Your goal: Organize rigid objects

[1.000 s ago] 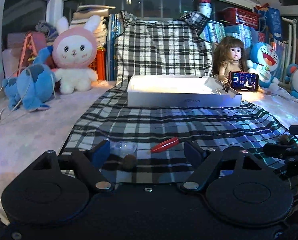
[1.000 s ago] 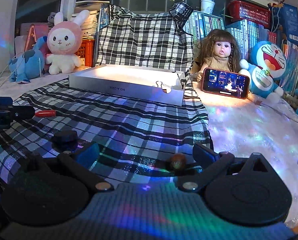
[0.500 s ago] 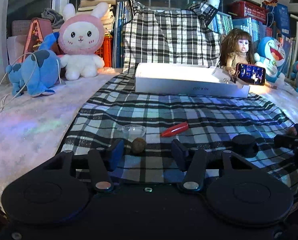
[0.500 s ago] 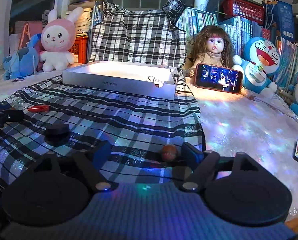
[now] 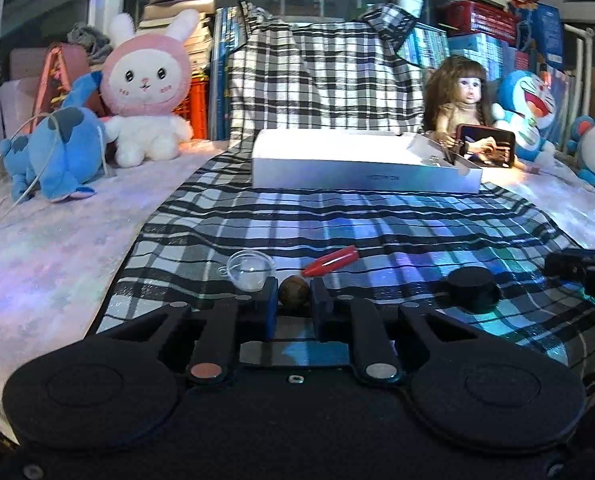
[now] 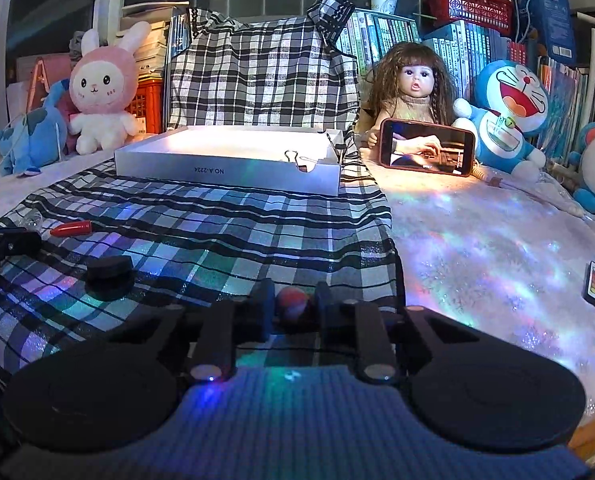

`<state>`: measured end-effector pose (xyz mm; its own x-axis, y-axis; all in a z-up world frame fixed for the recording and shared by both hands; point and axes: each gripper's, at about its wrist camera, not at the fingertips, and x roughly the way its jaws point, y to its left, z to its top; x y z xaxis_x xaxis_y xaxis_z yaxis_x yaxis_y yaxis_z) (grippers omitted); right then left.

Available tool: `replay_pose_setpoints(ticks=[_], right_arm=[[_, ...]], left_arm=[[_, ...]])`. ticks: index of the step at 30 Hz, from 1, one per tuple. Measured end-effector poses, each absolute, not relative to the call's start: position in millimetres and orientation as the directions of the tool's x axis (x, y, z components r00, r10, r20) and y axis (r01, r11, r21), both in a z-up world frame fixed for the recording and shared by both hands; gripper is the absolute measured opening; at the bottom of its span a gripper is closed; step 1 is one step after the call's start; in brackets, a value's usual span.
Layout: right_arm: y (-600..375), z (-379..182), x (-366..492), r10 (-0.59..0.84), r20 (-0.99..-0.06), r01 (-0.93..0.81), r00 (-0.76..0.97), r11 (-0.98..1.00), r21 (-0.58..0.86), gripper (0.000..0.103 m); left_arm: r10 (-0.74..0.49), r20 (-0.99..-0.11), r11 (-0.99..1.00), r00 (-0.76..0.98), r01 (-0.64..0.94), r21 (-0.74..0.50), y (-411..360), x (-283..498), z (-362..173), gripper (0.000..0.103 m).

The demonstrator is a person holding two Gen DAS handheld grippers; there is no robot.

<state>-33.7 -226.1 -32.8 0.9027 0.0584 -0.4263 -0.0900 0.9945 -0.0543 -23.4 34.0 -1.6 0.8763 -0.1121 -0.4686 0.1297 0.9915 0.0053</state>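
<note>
Both pairs of fingers have just been closing, each onto a small ball that a second ago lay loose between widely spread pads.

From the left wrist view, the left gripper (image 5: 293,300) now pinches a small round brown nut-like ball (image 5: 294,294) between its fingers, low on the black-and-white checked cloth (image 5: 337,224). Just left of the fingers lies a clear plastic half-dome (image 5: 250,273); just beyond them to the right, a red tapered plastic piece (image 5: 330,265). Farther right sits a black round cap (image 5: 470,287). Well ahead stands a shallow white cardboard box (image 5: 361,168).

From the right wrist view, the right gripper (image 6: 293,306) clamps a small reddish round ball (image 6: 293,303) between its fingers near the cloth's right edge. The cap (image 6: 109,271) sits to the left of the fingers, the red piece (image 6: 70,228) farther left beyond it. The box (image 6: 233,164), a metal binder clip (image 6: 297,159) at its notched front wall, stands well ahead.
</note>
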Motion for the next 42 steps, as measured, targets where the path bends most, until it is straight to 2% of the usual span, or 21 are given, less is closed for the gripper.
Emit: replay_pose_setpoints(ticks=[12,26,42], right_arm=[[-221.8,-24.8,-31.6,0.072,-0.403,-0.102,0.912,0.993,-0.054,0.023],[-221.7,-8.9,-4.4,0.112,-0.391,-0.113,0.914,0.993,0.02,0.023],[-236.8,6.9,46.0,0.138,-0.428,-0.094,0.893,0.988,0.122,0.023]], left_arm=[[-0.157,-0.464,0.986,0.872,0.163,-0.026,21.8,-18.5,8.4,0.016],[-0.184,-0.468,0.982,0.865,0.183,-0.047,11.4,12.3,28.5,0.016],[-0.229,-0.456,0.973,0.86,0.22,-0.073,5.5,61.3,52.1,0.016]])
